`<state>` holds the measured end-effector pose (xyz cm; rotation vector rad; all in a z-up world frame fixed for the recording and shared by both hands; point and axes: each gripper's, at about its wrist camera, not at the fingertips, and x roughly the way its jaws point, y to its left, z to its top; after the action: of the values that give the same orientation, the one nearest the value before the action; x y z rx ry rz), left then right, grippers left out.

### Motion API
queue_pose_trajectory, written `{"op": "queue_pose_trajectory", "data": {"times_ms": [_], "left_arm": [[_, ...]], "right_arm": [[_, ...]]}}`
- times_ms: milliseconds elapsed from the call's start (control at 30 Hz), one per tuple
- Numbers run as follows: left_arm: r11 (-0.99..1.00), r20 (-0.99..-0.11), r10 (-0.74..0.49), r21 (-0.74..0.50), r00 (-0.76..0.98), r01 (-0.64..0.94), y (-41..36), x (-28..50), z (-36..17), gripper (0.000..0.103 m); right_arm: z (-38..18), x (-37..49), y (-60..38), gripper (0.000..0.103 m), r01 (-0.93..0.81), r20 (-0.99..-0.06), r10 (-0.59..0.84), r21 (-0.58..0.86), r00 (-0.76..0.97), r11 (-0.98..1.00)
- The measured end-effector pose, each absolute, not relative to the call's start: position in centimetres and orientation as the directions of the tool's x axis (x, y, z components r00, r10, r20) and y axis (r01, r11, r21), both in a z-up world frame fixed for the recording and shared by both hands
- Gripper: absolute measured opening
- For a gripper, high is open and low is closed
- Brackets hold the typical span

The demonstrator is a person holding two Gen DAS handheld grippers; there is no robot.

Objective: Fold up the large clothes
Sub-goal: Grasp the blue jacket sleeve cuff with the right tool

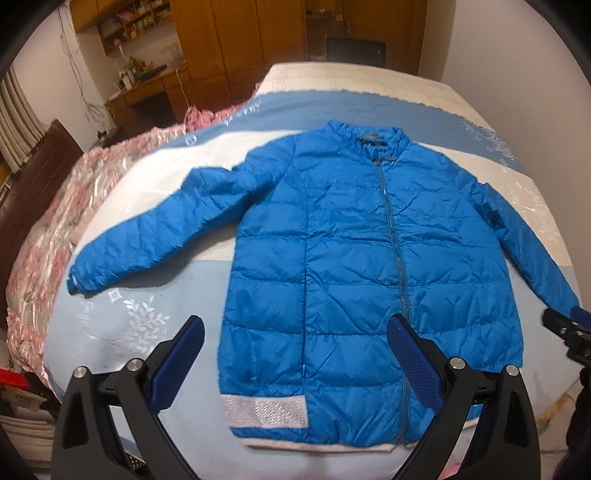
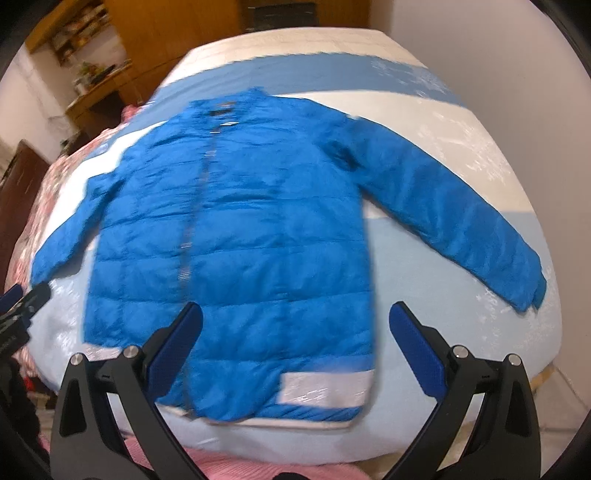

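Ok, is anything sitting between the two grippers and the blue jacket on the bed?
Nothing visible. The blue jacket lies spread flat on the bed, and both the left gripper and right gripper hang above its hem end with jaws open and empty.

Bare bedspread (image 1: 147, 317) flanks the jacket (image 1: 351, 258); a pink quilt (image 1: 55, 221) crowds the left.

Home bedroom. Bed (image 1: 369, 79) with blue-and-white bedspread (image 1: 155, 317) and pink floral quilt (image 1: 55, 221) along its left edge; dark wooden headboard (image 1: 33, 173). Wooden wardrobe (image 1: 236, 44), desk (image 1: 147, 92) and cluttered wall shelves (image 1: 125, 22) beyond the far-left corner.
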<state>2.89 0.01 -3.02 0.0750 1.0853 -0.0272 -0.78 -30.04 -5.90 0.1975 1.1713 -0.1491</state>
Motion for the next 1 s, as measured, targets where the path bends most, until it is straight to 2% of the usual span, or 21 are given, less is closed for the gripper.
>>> {"op": "queue_pose_trajectory", "data": {"times_ms": [200,367,500,633,867,1000], "left_arm": [[0.997,-0.896,-0.003,0.03,0.445,0.066,-3.3,7.3,-5.4,0.099],[0.997,-0.898,-0.008,0.023,0.441,0.067,-6.0,10.2,-7.7,0.099],[0.999,-0.905,0.01,0.032,0.424,0.045,-6.5,13.3,-11.1,0.099],[1.0,-0.912,-0.006,-0.001,0.41,0.013,-5.6,15.4,-13.6,0.099],[0.999,-0.938,0.001,-0.016,0.347,-0.044,-5.1,16.9,-17.3,0.099],[0.999,-0.932,0.016,0.003,0.362,-0.036,-5.3,16.5,-17.7,0.099]], "right_arm": [[-7.9,-0.6,-40.5,0.1,0.331,-0.921,-0.026,0.113,0.389,0.937],[-9.6,-0.2,-51.3,0.1,0.454,-0.93,-0.116,0.058,0.347,0.889],[-12.2,-1.4,-60.5,0.1,0.569,-0.95,-0.107,0.084,0.293,0.818],[-15.4,-3.6,-67.2,0.1,0.614,-0.965,-0.057,0.116,0.254,0.781],[-19.5,-4.5,-71.5,0.1,0.603,-0.964,0.075,0.22,0.257,0.767],[-20.4,-3.2,-71.6,0.1,0.559,-0.965,0.085,0.214,0.248,0.801]]}}
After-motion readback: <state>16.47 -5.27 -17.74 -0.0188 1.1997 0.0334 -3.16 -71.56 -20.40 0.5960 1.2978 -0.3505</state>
